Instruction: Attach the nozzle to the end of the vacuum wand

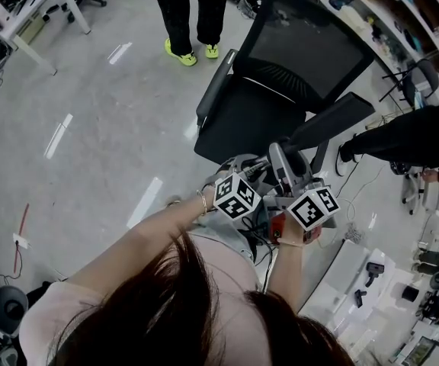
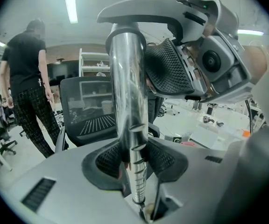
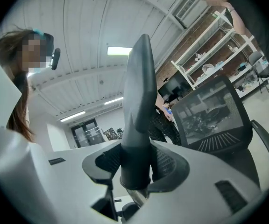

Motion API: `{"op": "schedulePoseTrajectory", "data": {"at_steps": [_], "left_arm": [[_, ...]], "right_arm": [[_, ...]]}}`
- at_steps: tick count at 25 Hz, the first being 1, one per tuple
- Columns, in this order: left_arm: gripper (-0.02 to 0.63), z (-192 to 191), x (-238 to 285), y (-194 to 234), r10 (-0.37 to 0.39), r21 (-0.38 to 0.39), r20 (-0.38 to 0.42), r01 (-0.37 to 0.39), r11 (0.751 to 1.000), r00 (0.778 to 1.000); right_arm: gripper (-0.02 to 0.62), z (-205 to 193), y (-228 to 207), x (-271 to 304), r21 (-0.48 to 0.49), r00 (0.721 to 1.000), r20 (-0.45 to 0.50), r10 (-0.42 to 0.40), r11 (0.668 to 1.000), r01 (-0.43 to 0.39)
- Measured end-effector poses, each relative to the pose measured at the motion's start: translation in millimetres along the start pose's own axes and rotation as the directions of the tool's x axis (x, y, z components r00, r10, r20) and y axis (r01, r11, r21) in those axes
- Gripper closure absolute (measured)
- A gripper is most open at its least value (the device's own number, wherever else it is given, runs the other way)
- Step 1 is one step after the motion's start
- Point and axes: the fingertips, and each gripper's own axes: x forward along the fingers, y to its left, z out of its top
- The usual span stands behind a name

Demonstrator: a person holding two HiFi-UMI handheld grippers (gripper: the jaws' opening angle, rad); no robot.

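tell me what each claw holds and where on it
Left claw grips the wand near its notched end; right claw grips the nozzle near its round base.

No legible text, labels or numbers.

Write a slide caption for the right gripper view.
Right gripper shut on a dark grey nozzle, with a mesh office chair behind.
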Motion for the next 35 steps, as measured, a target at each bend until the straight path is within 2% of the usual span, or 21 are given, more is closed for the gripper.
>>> {"op": "schedulePoseTrajectory", "data": {"at_steps": [8, 17, 23, 30, 35], "left_arm": [[0.453, -0.8, 1.8, -1.5, -0.022, 0.005, -0.001, 0.022, 1.000, 1.000], [0.454, 0.4, 3.8, -7.7, -0.064, 0.009, -0.003, 0.064, 0.998, 0.998], [0.454, 0.8, 5.4, -11.8, -0.088, 0.022, -0.007, 0.088, 0.996, 0.996], [0.454, -0.3, 5.0, -19.7, -0.109, 0.027, -0.011, 0.109, 0.994, 0.994], [0.456, 0.1, 2.4, -22.7, -0.135, 0.037, -0.004, 0.135, 0.990, 0.991]], "right_arm": [[0.414, -2.5, 5.0, -1.4, -0.141, 0.999, -0.011, -0.039, 0.989, 0.037], [0.414, -1.5, 4.8, -8.0, -0.177, 0.998, 0.002, -0.067, 0.982, 0.066], [0.414, -2.4, 6.6, -12.7, -0.240, 0.996, -0.013, -0.090, 0.967, 0.084], [0.414, -3.1, 7.4, -22.0, -0.255, 0.991, 0.030, -0.132, 0.957, 0.135], [0.414, -4.2, 11.1, -24.4, -0.270, 0.991, 0.029, -0.133, 0.953, 0.135]]}}
